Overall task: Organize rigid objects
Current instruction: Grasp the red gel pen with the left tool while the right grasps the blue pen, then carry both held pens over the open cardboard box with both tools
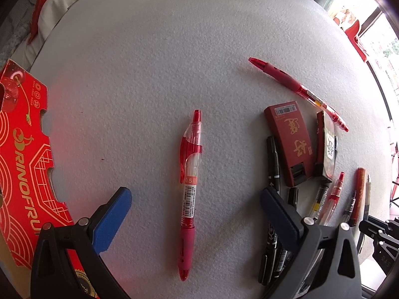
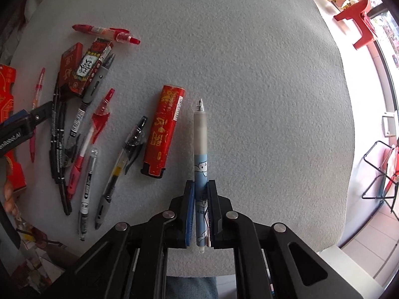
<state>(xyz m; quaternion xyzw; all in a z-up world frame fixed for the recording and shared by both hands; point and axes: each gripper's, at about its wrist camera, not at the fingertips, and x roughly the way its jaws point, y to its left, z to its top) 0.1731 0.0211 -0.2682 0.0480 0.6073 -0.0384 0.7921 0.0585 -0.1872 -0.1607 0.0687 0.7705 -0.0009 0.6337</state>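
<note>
My left gripper (image 1: 195, 199) is open, its blue pads either side of a red gel pen (image 1: 189, 186) that lies lengthwise on the white foam table. My right gripper (image 2: 201, 189) is shut on a light blue pen (image 2: 201, 149) with a frosted cap, pointing forward above the table. A second red pen (image 1: 299, 89) lies farther right. Two dark red boxes (image 1: 290, 144) and a tall red box (image 2: 163, 129) lie among several black, grey and red pens (image 2: 82, 137).
A red cardboard fruit box (image 1: 22, 154) stands at the left table edge. The left gripper's body shows at the left of the right wrist view (image 2: 22, 124). A red stool (image 2: 359, 25) and a window lie beyond the table's right edge.
</note>
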